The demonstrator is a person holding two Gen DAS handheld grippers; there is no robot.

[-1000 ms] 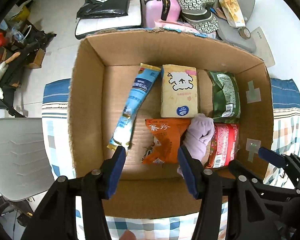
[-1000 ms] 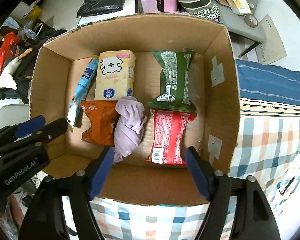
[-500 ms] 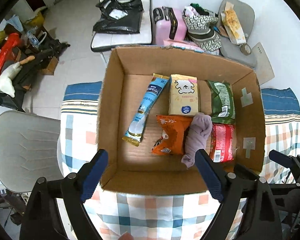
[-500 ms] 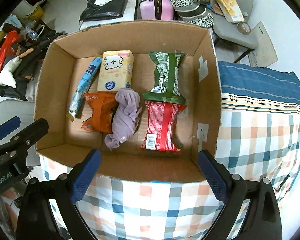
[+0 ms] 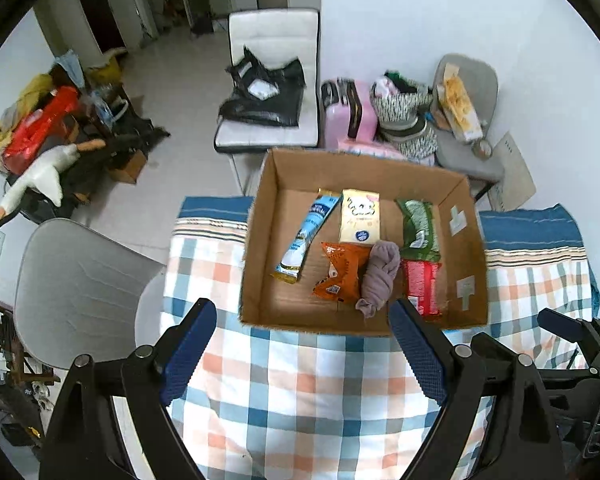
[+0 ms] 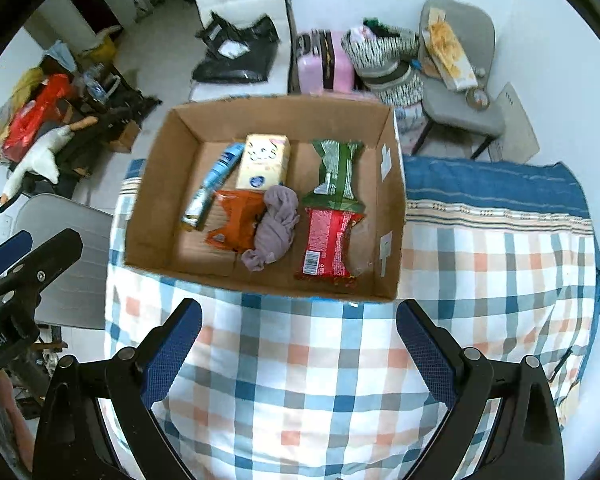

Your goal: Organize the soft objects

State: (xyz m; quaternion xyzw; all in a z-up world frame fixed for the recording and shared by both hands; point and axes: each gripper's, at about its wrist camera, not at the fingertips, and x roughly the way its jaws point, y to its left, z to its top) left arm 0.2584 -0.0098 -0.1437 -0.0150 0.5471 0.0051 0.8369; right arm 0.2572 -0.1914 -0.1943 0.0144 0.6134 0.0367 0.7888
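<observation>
A brown cardboard box point(image 6: 392, 216) sits on a checked cloth point(image 6: 300, 364) of white, blue, grey and orange squares with a solid blue band along its far edge. Inside lie a crumpled mauve-grey soft cloth point(image 6: 276, 228), an orange snack packet point(image 6: 236, 226), a red snack packet point(image 6: 328, 244), a green snack packet point(image 6: 336, 172), a pale yellow tissue pack point(image 6: 263, 162) with a white cartoon print, and a long light blue packet point(image 6: 212, 184). Both grippers, left point(image 5: 304, 354) and right point(image 6: 298, 354), are black with blue finger pads point(image 6: 172, 354).

Left gripper point(image 5: 302, 344) open above checked cloth point(image 5: 300, 392); box point(image 5: 466, 264) beyond.
</observation>
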